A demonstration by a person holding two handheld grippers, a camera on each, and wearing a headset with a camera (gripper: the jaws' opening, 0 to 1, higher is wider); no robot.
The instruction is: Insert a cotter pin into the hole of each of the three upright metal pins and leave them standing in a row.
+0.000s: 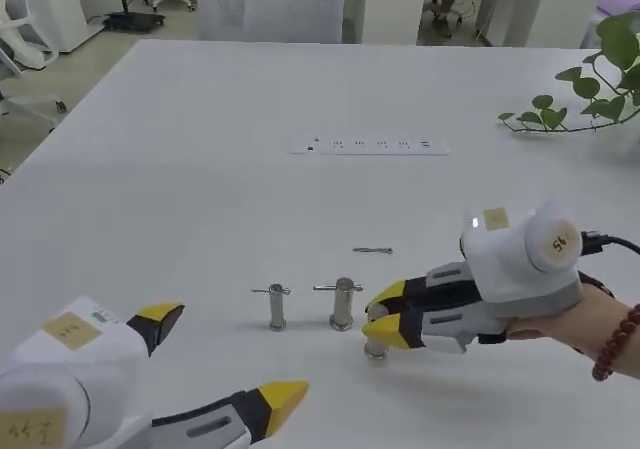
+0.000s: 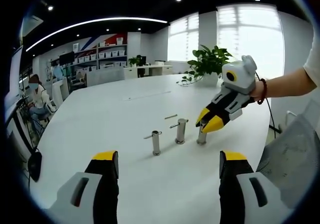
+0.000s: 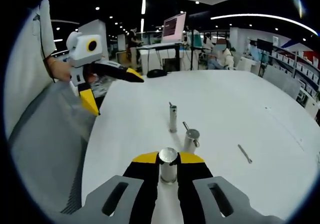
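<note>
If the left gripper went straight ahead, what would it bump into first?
Probably the nearest pin, which already has a cotter pin through it. It stands almost straight ahead of the open left gripper. Depth is unclear, so it could slip just past.

i'm in an open office: a long white meeting table (image 1: 180,169), chairs (image 1: 270,9), a desk monitor (image 3: 174,28), a potted plant (image 2: 209,62).
</note>
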